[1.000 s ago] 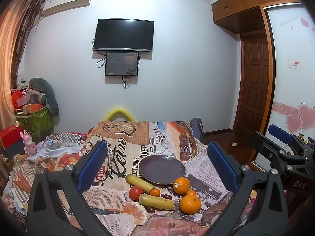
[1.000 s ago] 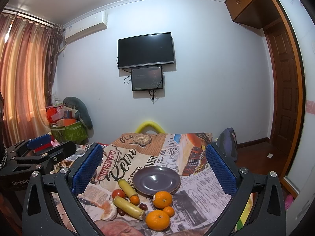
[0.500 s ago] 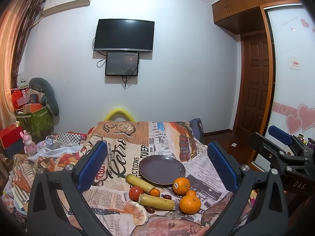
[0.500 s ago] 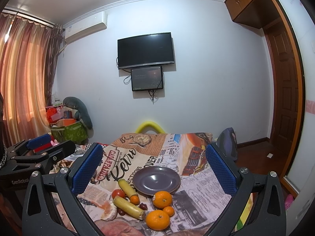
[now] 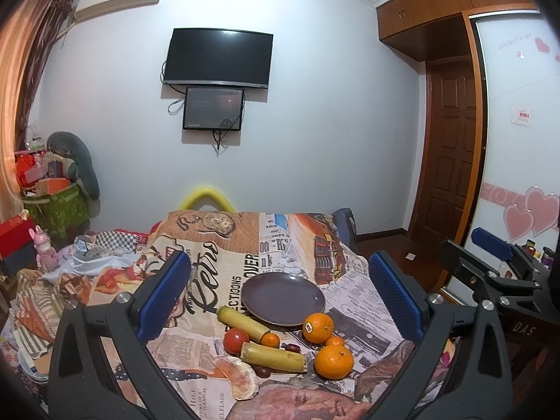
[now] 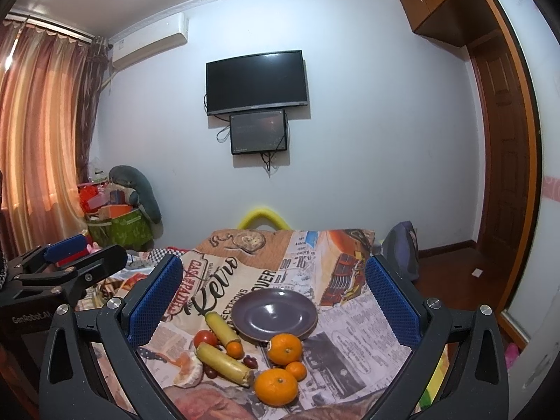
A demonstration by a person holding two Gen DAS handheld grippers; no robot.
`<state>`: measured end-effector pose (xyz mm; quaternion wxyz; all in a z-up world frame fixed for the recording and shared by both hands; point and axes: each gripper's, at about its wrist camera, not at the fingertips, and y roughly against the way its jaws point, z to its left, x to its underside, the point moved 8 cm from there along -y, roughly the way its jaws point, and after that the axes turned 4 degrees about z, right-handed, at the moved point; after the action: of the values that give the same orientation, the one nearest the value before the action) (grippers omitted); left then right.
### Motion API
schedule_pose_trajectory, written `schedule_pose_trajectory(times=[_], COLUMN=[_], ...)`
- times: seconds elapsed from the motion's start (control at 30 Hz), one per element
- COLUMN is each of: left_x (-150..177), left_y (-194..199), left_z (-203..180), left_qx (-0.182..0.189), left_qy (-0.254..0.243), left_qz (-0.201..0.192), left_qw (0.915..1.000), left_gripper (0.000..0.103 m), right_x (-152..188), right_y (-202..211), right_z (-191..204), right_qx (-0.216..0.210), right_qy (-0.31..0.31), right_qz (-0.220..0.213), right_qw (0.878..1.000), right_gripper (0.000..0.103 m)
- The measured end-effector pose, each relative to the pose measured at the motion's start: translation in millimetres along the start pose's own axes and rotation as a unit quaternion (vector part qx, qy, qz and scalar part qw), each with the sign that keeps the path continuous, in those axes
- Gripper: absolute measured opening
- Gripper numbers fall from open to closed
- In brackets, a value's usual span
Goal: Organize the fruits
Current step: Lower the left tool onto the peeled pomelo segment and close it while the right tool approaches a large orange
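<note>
An empty purple plate [image 5: 282,298] [image 6: 273,313] sits on a newspaper-print cloth [image 5: 210,280]. In front of it lie two banana pieces [image 5: 273,356] [image 6: 224,361], a tomato [image 5: 236,340], two large oranges [image 5: 333,361] [image 6: 276,386], small tangerines [image 5: 270,340], dark grapes [image 5: 292,347] and a peeled orange [image 5: 239,378]. My left gripper [image 5: 280,297] is open and empty, held above and short of the fruit. My right gripper [image 6: 273,301] is open and empty, likewise short of the fruit. Each gripper shows at the edge of the other's view [image 5: 490,262] [image 6: 63,262].
A TV [image 5: 218,56] hangs on the far wall. Boxes and a green bag [image 5: 56,206] are piled at the left. A wooden door [image 5: 451,154] and wardrobe are at the right. A yellow chair back [image 5: 206,197] stands behind the table.
</note>
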<state>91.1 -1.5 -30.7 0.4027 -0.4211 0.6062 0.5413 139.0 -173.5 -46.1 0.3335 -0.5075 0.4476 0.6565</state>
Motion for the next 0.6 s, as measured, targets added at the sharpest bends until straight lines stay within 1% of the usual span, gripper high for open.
schedule_pose_trajectory(times=[0.03, 0.13, 0.17, 0.23, 0.3, 0.37, 0.47, 0.5, 0.57, 0.6], left_x=[1, 6, 8, 14, 20, 28, 46, 54, 66, 73], left_y=[-2, -13, -16, -26, -34, -43, -58, -65, -74, -79], left_z=[2, 9, 12, 19, 25, 30, 38, 41, 47, 50], left_qx=[0.0, -0.003, -0.003, -0.004, -0.011, -0.018, -0.027, -0.03, -0.031, -0.034], left_qy=[0.002, 0.009, 0.012, 0.02, 0.022, 0.019, 0.016, 0.015, 0.013, 0.012], left_qz=[0.002, 0.02, 0.027, 0.042, 0.053, 0.068, 0.1, 0.115, 0.135, 0.147], left_qw=[1.0, 0.9998, 0.9996, 0.9989, 0.9983, 0.9973, 0.9945, 0.9928, 0.9902, 0.9884], left_gripper=[0.102, 0.089, 0.088, 0.087, 0.084, 0.078, 0.068, 0.067, 0.063, 0.062], right_x=[3, 13, 16, 26, 36, 45, 61, 64, 74, 78], right_y=[-3, -11, -14, -20, -24, -30, -41, -44, -50, -52], right_z=[-1, -7, -9, -10, -12, -13, -14, -15, -16, -17], right_qx=[-0.003, 0.002, 0.004, -0.002, -0.005, -0.006, -0.008, -0.009, -0.016, -0.017], right_qy=[-0.003, -0.003, -0.001, 0.004, 0.005, 0.009, 0.016, 0.016, 0.015, 0.014], right_qz=[0.006, 0.023, 0.03, 0.047, 0.063, 0.084, 0.118, 0.126, 0.147, 0.156], right_qw=[1.0, 1.0, 1.0, 0.999, 0.998, 0.996, 0.993, 0.992, 0.989, 0.988], right_gripper=[0.103, 0.102, 0.101, 0.096, 0.093, 0.089, 0.081, 0.077, 0.076, 0.076])
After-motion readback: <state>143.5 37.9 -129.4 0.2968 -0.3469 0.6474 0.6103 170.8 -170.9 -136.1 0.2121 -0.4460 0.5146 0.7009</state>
